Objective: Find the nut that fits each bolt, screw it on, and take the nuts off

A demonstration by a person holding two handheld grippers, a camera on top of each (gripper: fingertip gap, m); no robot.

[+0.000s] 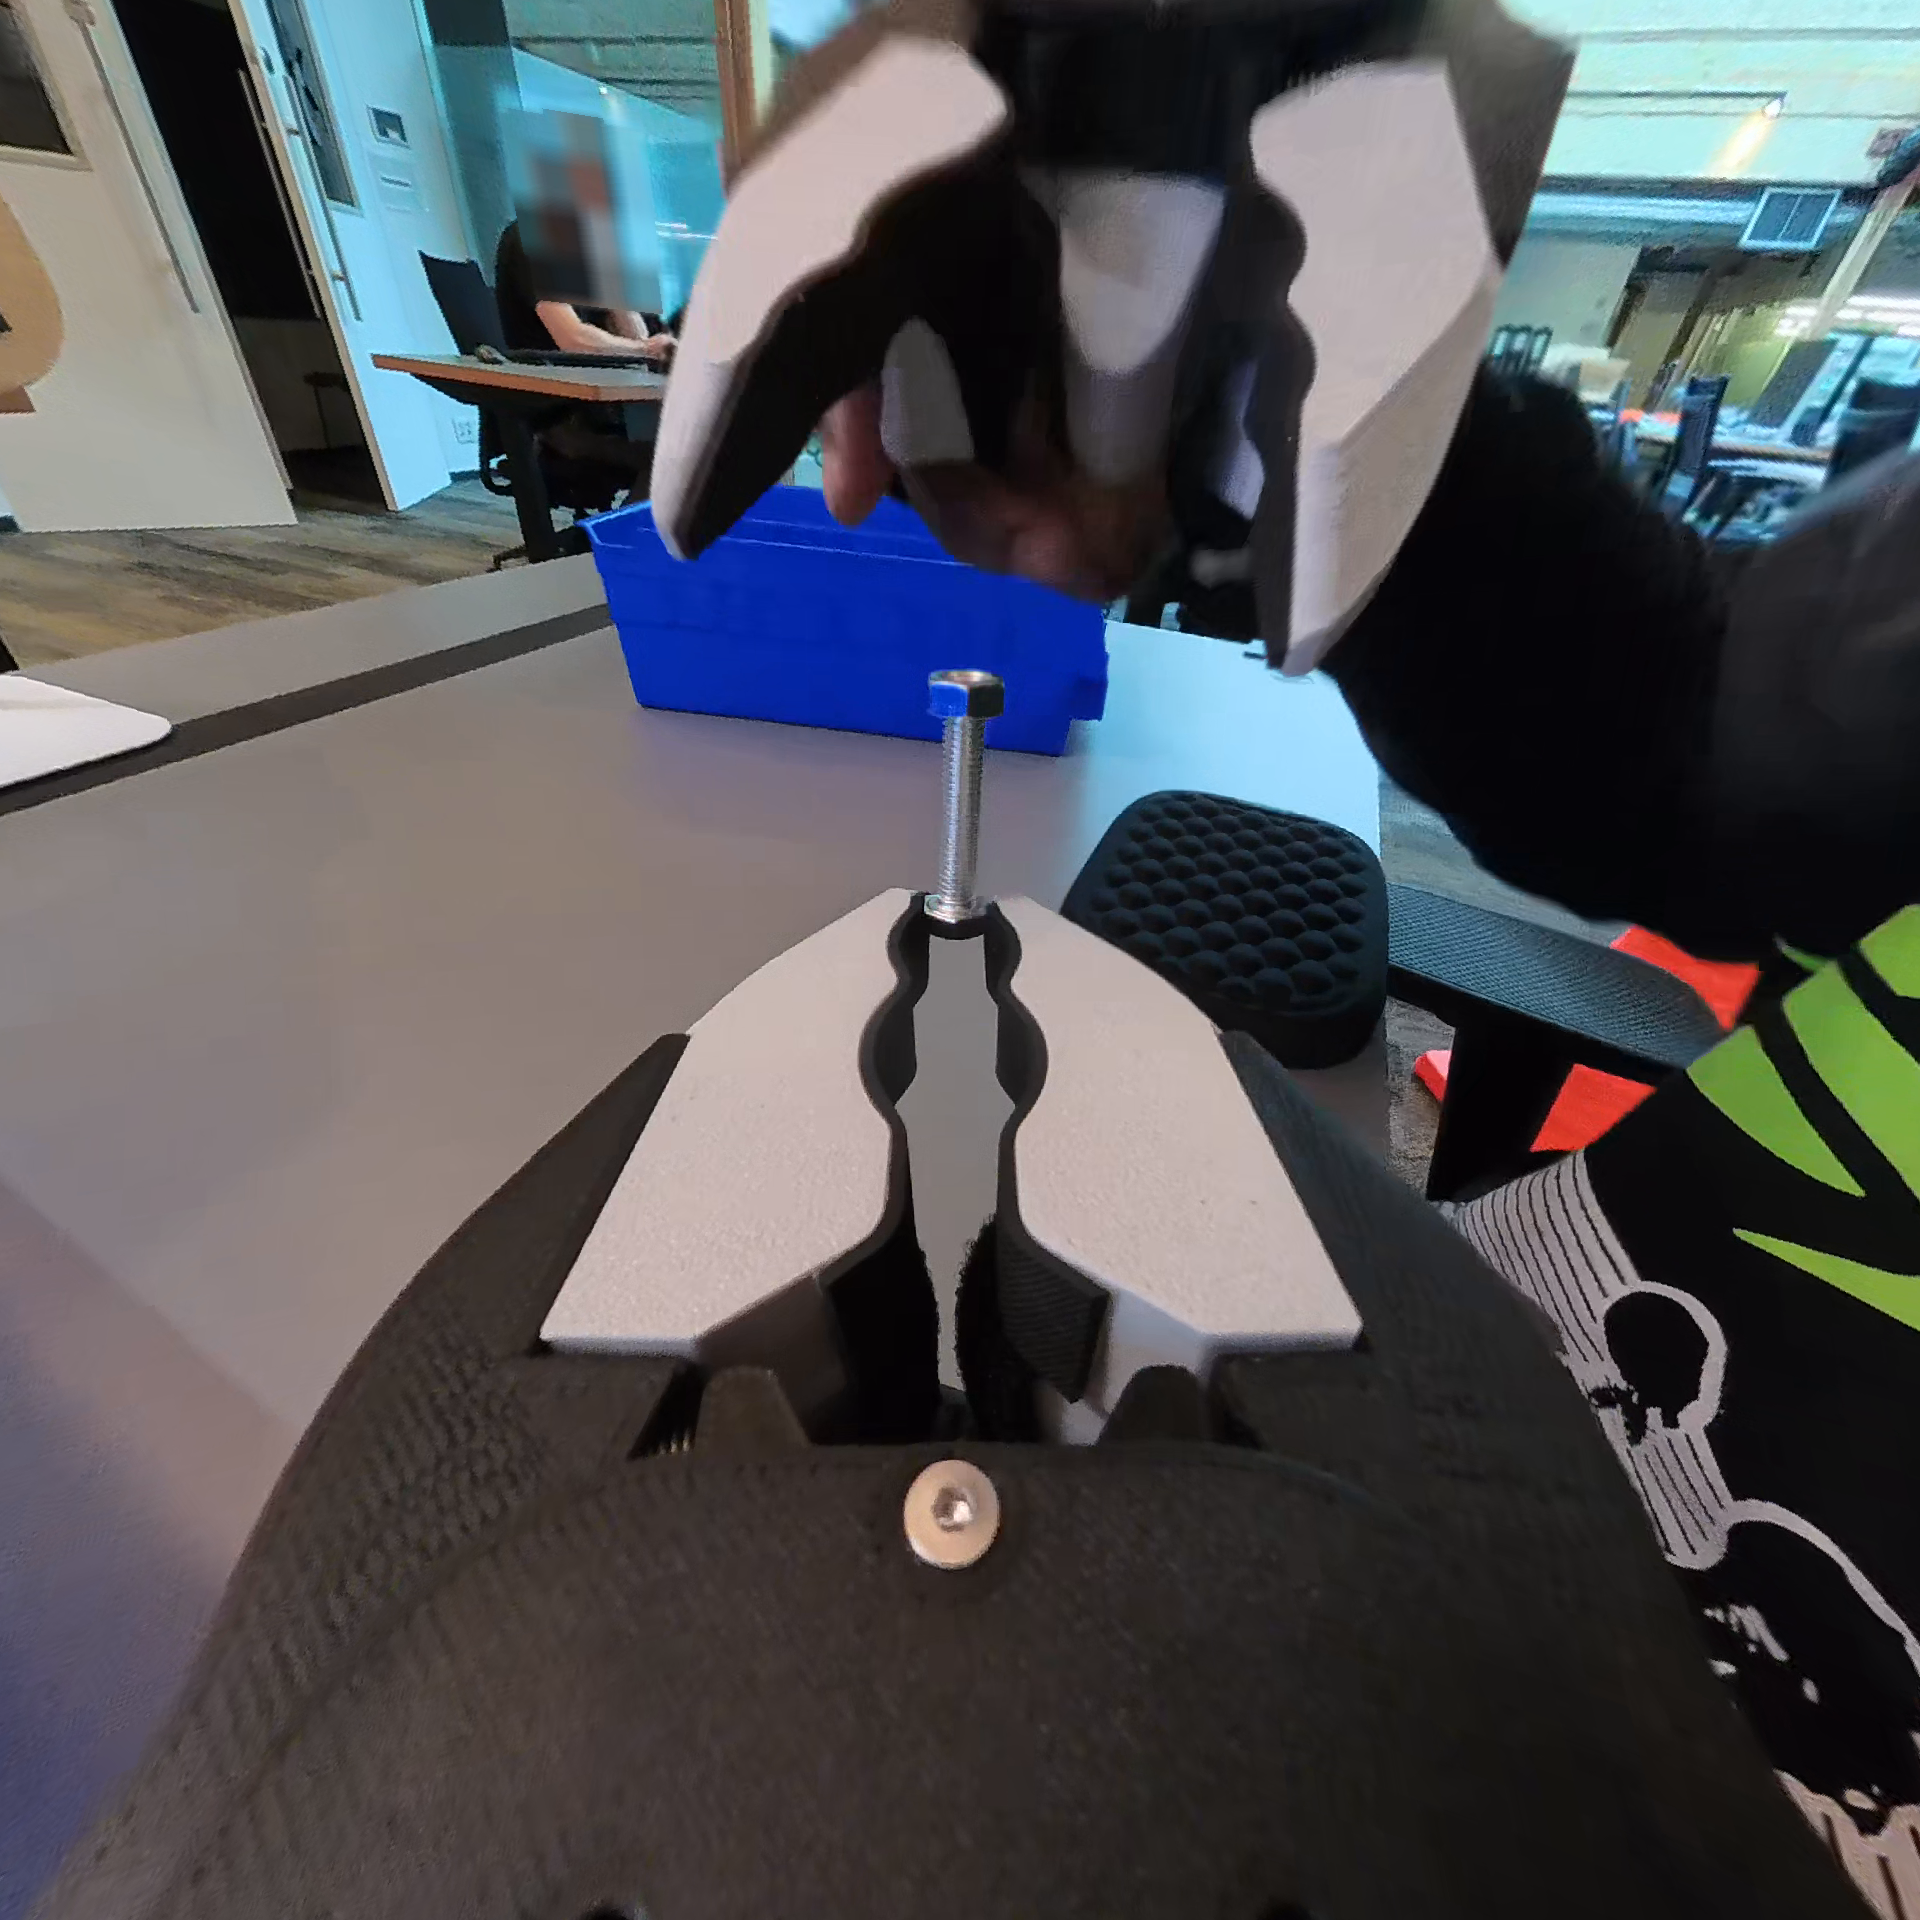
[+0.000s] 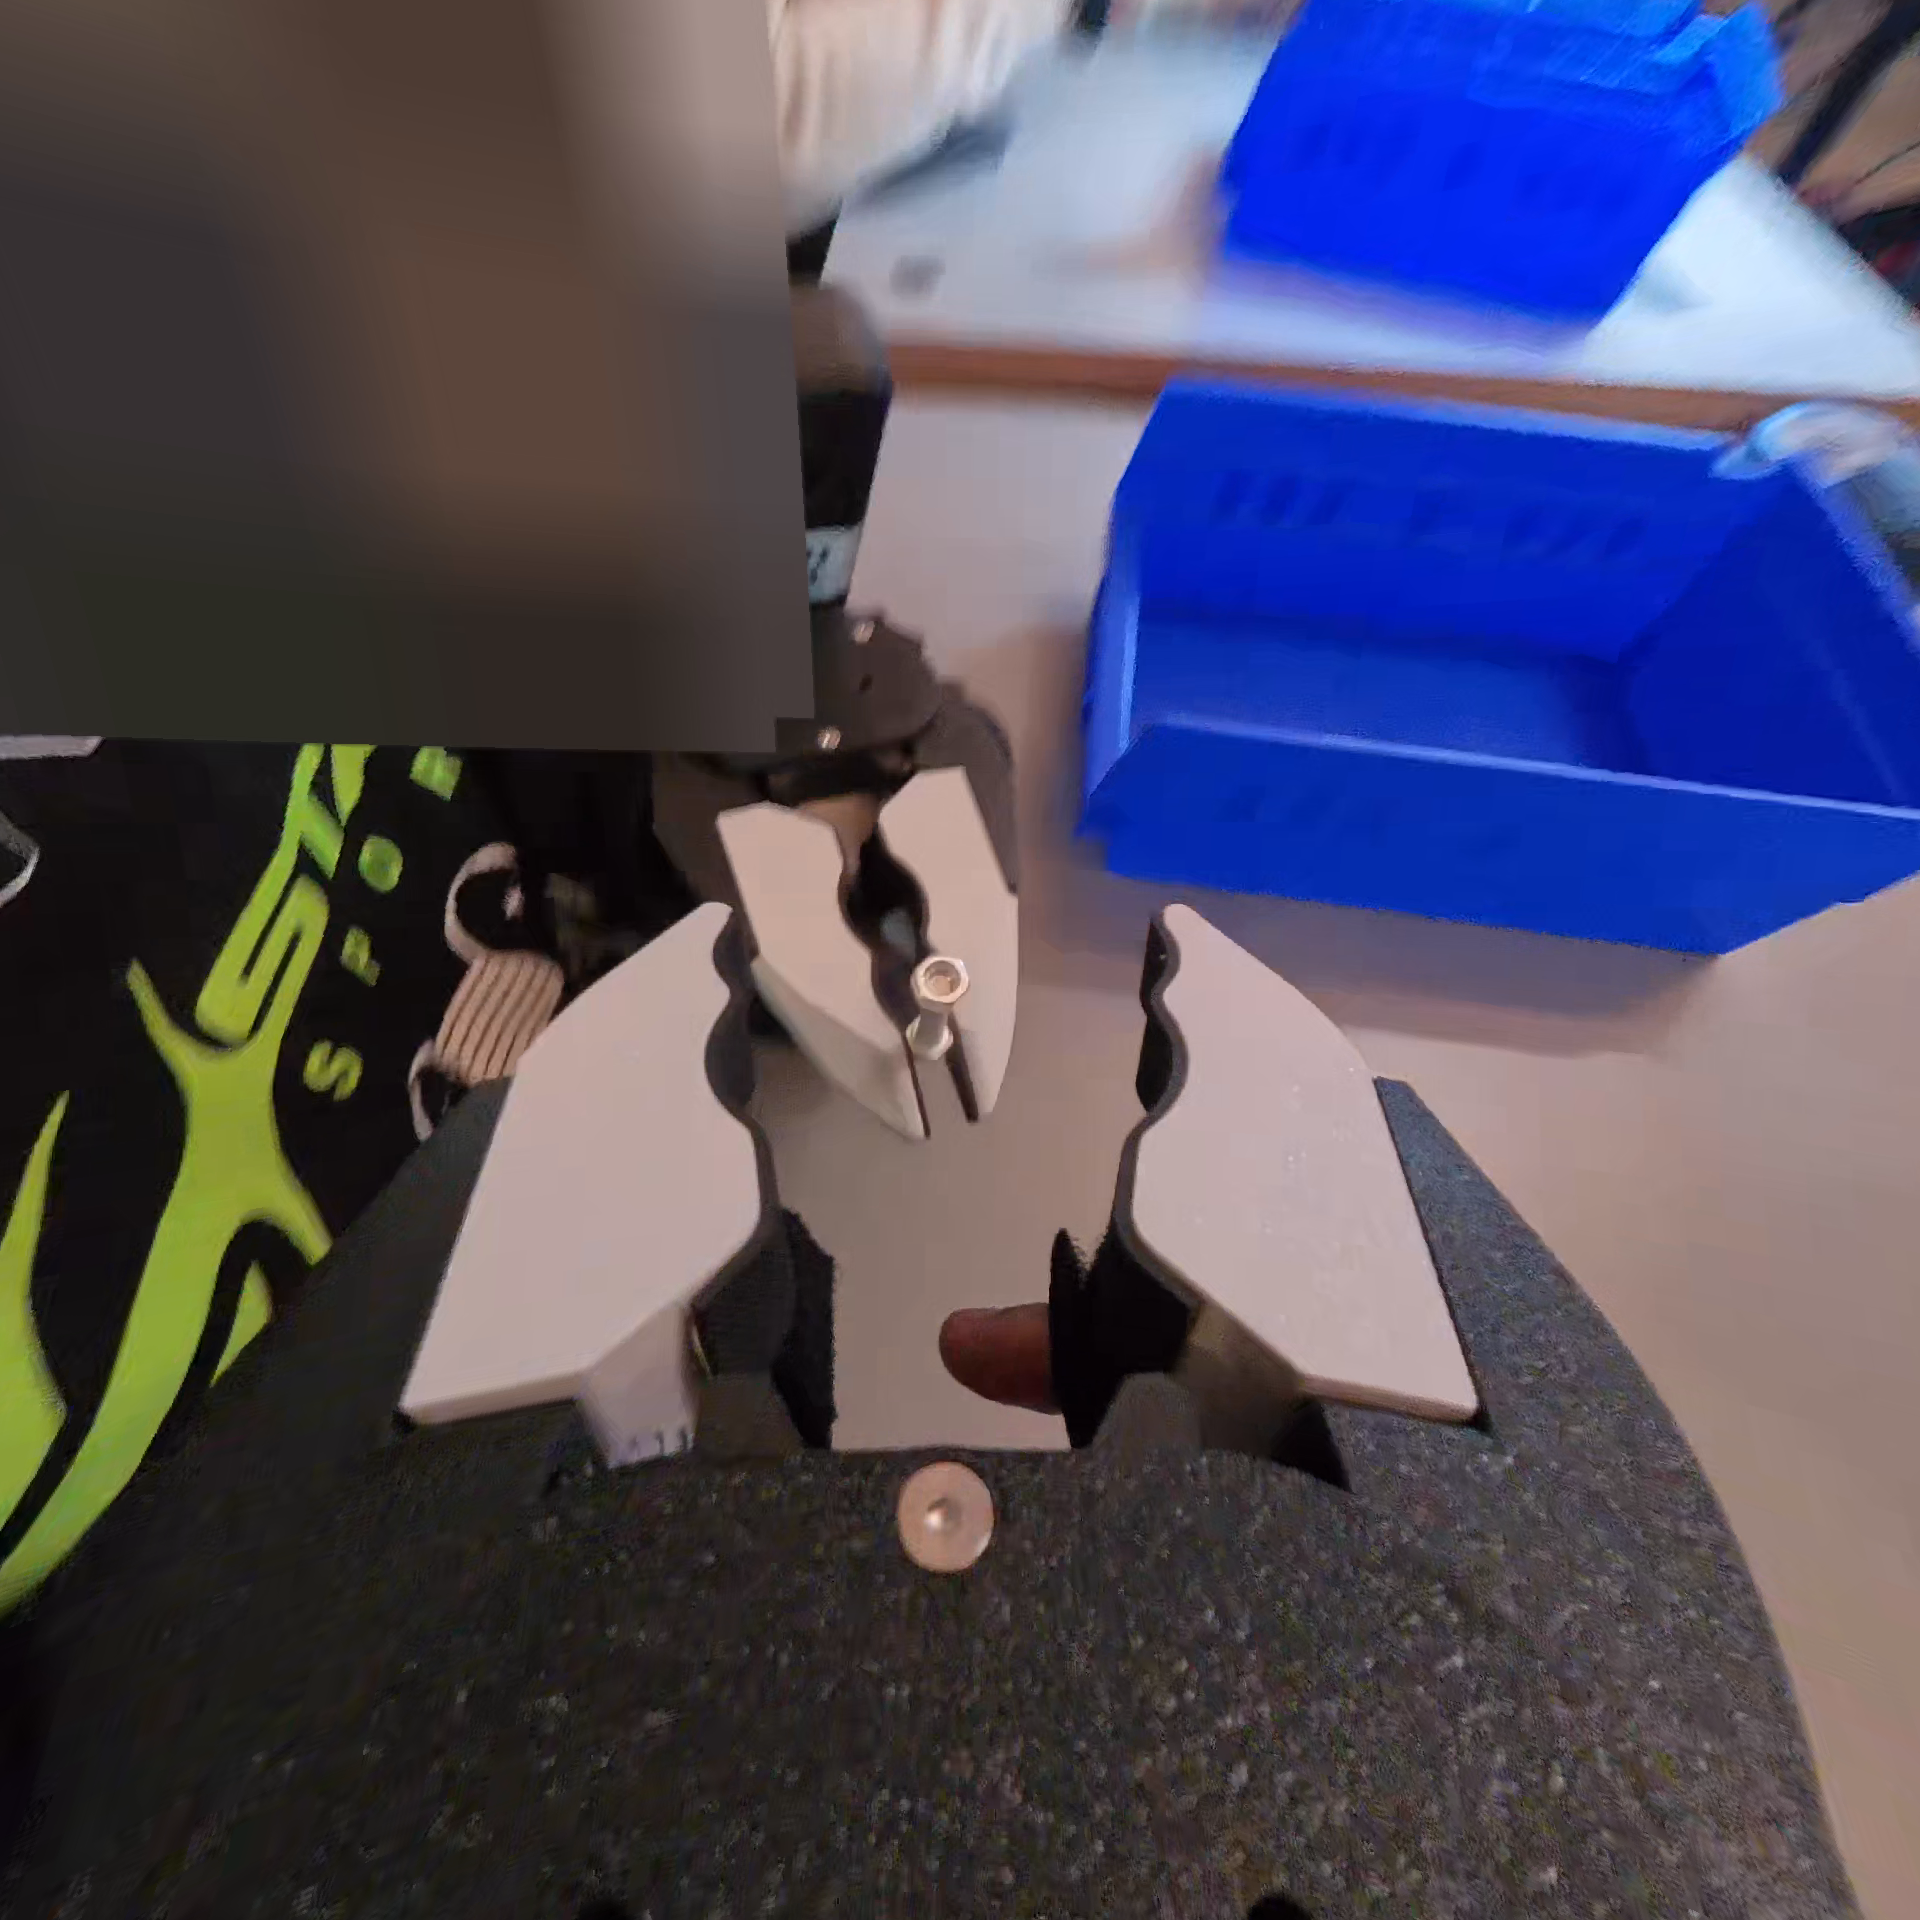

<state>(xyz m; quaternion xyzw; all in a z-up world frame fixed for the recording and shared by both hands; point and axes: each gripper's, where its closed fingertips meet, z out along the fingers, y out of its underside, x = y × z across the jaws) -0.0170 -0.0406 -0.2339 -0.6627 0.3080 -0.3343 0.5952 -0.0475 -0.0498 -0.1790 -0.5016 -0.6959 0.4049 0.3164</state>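
So the left gripper [image 1: 956, 920] is pinched tight on the bottom end of one bolt [image 1: 961, 800], right at the fingertips, dead centre of the left wrist view. The bolt stands upright out of the tips, and there's a single hex nut [image 1: 968, 694] sitting at the very top of the thread. From the right wrist view you look almost straight down onto that nut [image 2: 940, 979] and can see the hole through it, so I'd guess it's only just started on the thread, or nearly off. Can't tell which.

The right gripper [image 1: 977, 603] is spread wide and carrying nothing, hanging blurry above the nut in the upper middle of the left view; in its own view its fingers [image 2: 1247, 1091] frame the bolt with plenty of gap either side.

Progress-wise: one bolt and nut paired up, and the nut has almost the whole thread below it. Looks like early days or the tail end of an unscrew.

Counts: one bolt, one nut, two grippers. Two blue bins, the near one [image 2: 1455, 831] at middle right of the right view and a second [image 2: 1486, 156] at the upper right, both blurred. The near bin looks empty where I can see its floor. Everything's over a grey table [image 1: 416, 883].
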